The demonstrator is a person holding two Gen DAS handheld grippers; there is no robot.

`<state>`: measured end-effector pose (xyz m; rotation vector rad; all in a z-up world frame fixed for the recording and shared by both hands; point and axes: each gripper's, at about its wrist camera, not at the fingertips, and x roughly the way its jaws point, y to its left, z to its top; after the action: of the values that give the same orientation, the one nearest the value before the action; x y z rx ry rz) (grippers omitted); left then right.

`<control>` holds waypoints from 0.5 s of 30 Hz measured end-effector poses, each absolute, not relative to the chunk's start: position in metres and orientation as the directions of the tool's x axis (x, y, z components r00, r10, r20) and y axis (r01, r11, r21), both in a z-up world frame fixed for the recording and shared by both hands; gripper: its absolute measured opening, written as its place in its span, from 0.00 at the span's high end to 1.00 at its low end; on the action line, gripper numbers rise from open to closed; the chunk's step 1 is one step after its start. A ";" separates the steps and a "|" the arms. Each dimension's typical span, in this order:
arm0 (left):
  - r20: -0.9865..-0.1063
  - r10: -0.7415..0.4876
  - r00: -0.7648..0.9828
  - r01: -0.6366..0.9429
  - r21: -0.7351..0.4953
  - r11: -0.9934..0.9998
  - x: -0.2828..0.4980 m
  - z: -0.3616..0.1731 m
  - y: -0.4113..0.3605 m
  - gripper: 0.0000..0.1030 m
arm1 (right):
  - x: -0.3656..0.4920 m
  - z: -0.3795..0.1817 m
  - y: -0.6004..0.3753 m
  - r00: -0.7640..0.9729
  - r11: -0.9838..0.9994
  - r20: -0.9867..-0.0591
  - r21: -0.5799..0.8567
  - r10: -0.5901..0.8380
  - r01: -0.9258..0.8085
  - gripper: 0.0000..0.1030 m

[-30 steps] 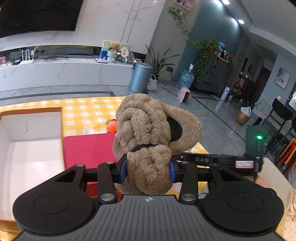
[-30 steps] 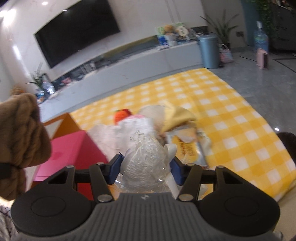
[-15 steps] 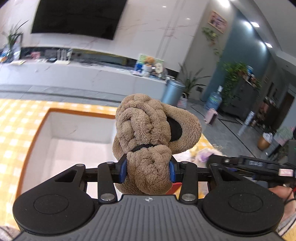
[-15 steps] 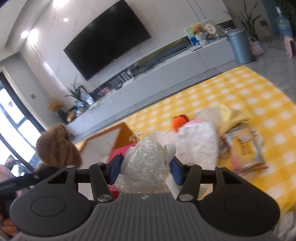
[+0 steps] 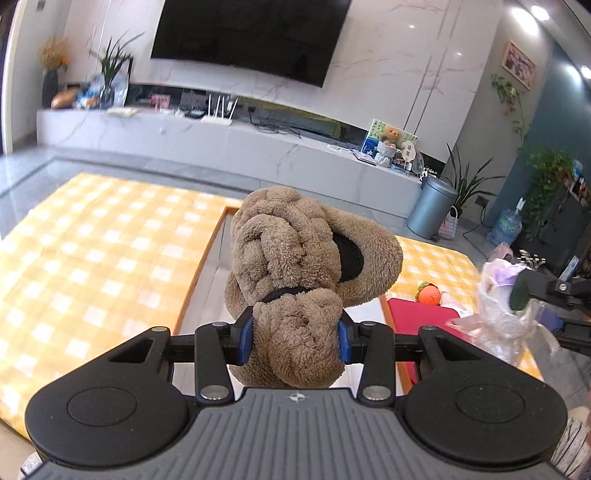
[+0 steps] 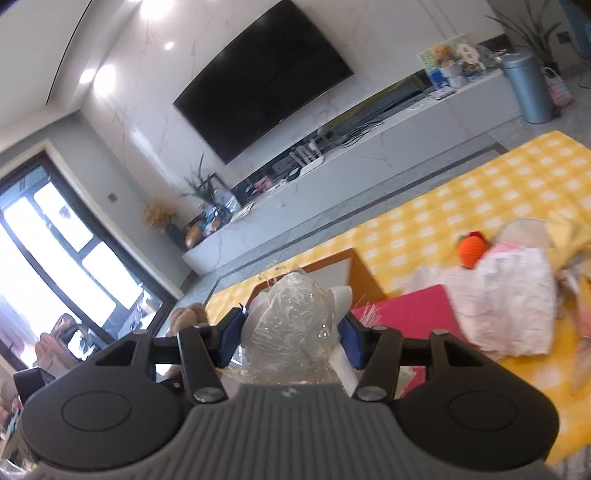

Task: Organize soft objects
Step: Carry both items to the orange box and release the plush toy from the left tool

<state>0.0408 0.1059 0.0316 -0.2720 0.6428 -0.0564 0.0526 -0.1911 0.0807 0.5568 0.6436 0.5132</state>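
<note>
Between the blue pads of the left gripper [image 5: 295,334] sits a fluffy brown plush slipper with a braided top and black insole [image 5: 295,266], clamped at its rounded end, toe rising up and away from the camera, off the surface. Below and behind it, an open box with orange rim and pale inner walls [image 5: 207,258] rests on the yellow-and-white checked cloth [image 5: 92,251]. Red flat panel [image 5: 417,314] lies just right of the box, small orange knitted toy [image 5: 428,293] just past it on the cloth.

Right gripper [image 6: 293,328] is clenched on a crinkly clear plastic-wrapped bundle with white and pale purple bits inside [image 6: 295,321], pads pressing both sides, bundle held in the air. Same bundle shows at the right edge of the left view [image 5: 506,306], beside the slipper and apart from it, no contact.

Right view: the slipper peeks out left of the gripper, mostly hidden. Orange-rimmed box corner sits behind the bundle; red panel to its right. Further right on the cloth, a pile of soft items: white-pink folded fabric [image 6: 517,295], the orange toy touching its upper left, yellowish cloth beyond, blurred.

Background: black wall TV [image 5: 251,33], grey marble console [image 5: 221,140], grey bin [image 5: 430,210], potted plants
</note>
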 end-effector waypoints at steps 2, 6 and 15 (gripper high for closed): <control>-0.593 -0.141 0.793 -0.026 -0.264 0.964 0.043 0.027 0.110 0.53 | 0.058 0.079 -0.172 0.669 0.733 -0.421 0.619 0.613 -0.281 0.46; -0.624 -0.108 0.774 -0.040 -0.217 0.975 0.049 0.016 0.114 0.53 | 0.066 0.070 -0.133 0.635 0.771 -0.479 0.551 0.606 -0.320 0.46; -0.719 0.077 0.691 -0.125 -0.013 0.992 0.059 -0.008 0.104 0.53 | 0.085 0.046 -0.082 0.601 0.799 -0.543 0.510 0.587 -0.320 0.46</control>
<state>0.0590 0.1043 -0.0083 -0.0629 0.8004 0.1132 0.0848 -0.0820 0.0464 0.3828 0.7596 0.5400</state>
